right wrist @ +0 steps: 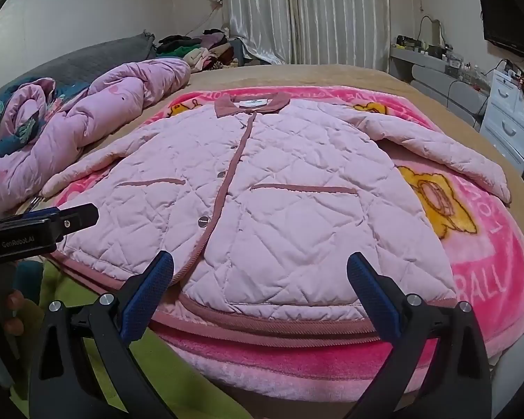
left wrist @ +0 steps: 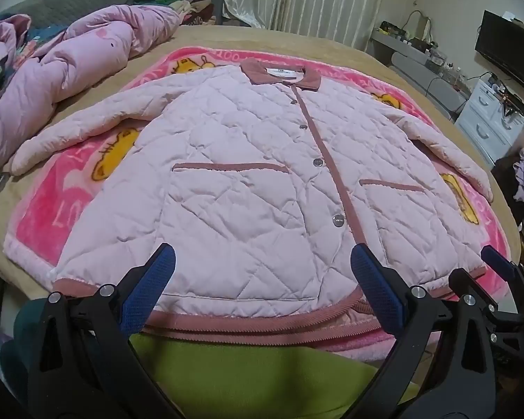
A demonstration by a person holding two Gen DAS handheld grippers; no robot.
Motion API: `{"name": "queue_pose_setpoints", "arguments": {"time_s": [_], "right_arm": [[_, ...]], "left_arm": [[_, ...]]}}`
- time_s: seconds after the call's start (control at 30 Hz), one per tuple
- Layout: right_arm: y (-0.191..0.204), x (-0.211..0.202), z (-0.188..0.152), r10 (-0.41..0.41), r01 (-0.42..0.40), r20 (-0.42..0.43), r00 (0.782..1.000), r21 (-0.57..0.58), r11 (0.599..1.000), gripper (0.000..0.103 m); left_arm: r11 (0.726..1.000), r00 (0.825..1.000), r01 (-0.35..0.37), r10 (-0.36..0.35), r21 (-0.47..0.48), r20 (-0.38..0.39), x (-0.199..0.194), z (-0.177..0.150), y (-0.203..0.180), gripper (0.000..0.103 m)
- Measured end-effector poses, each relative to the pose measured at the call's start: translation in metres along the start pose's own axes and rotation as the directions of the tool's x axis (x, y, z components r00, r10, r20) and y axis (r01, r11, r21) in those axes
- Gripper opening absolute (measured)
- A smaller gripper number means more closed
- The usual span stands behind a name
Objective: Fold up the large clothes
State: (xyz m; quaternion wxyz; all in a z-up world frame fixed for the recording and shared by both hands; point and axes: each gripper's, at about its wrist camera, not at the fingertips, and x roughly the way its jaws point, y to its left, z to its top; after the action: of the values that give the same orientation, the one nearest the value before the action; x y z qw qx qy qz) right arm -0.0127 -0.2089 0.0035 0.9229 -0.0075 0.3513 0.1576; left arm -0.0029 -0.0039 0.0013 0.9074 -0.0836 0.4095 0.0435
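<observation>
**Mia:** Where was the big coat?

**Ben:** The pink puffy jacket [left wrist: 255,181] lay flat on its back on a bright pink blanket [left wrist: 42,209] with yellow cartoon bears. The blanket was spread on the tan bed [left wrist: 262,36]. The jacket was buttoned up. Its dark pink collar [left wrist: 281,73] was at the far end, and its dark pink bottom edge was at the near end, close to the claws.

**Mia:** And the arms of the jacket?

**Ben:** Both sleeves stuck out to the sides, over the blanket. You could see two pockets with dark pink tops on the front.

**Mia:** What did the claws do?

**Ben:** The left claw [left wrist: 262,286] was wide open with nothing in it. Its blue fingertips [left wrist: 164,262] hung over the bottom part of the jacket and pointed down at it. I could not tell if they touched it.

**Mia:** And the other one?

**Ben:** The right claw [right wrist: 260,289] was wide open too, and held nothing. It hung over the bottom part on the other side of the button line.

**Mia:** What else was there?

**Ben:** A bunched-up pink quilt [left wrist: 70,63] lay at the far left of the bed, well apart from the jacket. Something green [left wrist: 248,377] was under the claws, at the near edge of the bed. White curtains [right wrist: 297,10] hung behind the bed, and white drawers [right wrist: 513,118] stood on the right.
</observation>
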Motion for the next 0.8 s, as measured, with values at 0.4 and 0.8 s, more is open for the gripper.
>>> {"name": "queue_pose_setpoints", "arguments": {"time_s": [0.4,0.8], "right_arm": [[-0.0006,0.0006,0.0009,0.002,-0.002,-0.002,1.0,0.001,1.0,0.099],[-0.0001,-0.0001,0.001,0.004,-0.004,0.001,1.0,0.002,1.0,0.099]], "left_arm": [[1.0,1.0,0.004,-0.004,-0.001,0.003,-0.0002,0.0,0.0004,0.094],[1.0,1.0,0.001,-0.001,0.001,0.005,-0.0013,0.0009,0.001,0.094]]}}
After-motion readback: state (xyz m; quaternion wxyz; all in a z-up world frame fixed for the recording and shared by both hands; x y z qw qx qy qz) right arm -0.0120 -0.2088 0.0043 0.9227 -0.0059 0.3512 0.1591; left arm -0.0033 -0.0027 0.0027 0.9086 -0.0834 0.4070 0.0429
